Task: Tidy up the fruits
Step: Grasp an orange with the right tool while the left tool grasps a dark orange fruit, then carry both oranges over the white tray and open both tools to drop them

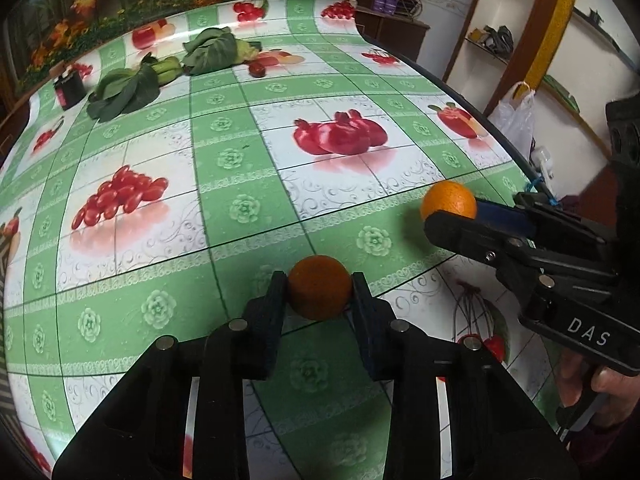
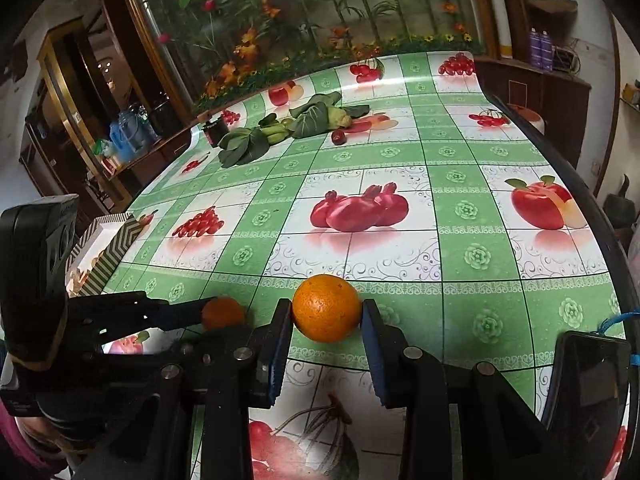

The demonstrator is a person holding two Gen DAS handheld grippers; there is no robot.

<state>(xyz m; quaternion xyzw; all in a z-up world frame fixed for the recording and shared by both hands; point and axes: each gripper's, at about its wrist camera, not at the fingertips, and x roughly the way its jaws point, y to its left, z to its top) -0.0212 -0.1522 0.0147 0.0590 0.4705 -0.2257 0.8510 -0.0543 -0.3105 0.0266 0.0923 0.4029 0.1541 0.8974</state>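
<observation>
The surface (image 2: 472, 300) is the largest thing here, covered by a glossy green-and-white checked cloth printed with pomegranates, apples and cherries. Toward its far edge lie leafy greens (image 2: 244, 146), with a second bunch of greens (image 2: 316, 118) just beside them and a small dark red fruit (image 2: 338, 137) close to that bunch. A dark jar (image 2: 216, 131) stands near the far left corner. At the left edge sits a box with a zigzag pattern (image 2: 116, 246), its contents too unclear to name. A dark phone-like slab (image 2: 588, 392) lies at the near right edge.

Close to the near edge, the left gripper (image 1: 320, 292) has its fingers (image 1: 276, 292) pressed on either side of a darker orange (image 1: 319, 286), clamping it. In the right wrist view that same orange (image 2: 223, 313) shows at the tip of the left gripper (image 2: 196, 316), just left of the other fruit.

The right gripper (image 2: 326, 316) holds a brighter orange (image 2: 326, 312) between its blue-padded fingers (image 2: 370, 320), both pads touching the peel. From the left wrist view this orange (image 1: 449, 200) sits in the right gripper (image 1: 452, 216) near the surface's right edge, well apart from the darker one. Whether either orange rests on the cloth or is lifted just off it cannot be told.
</observation>
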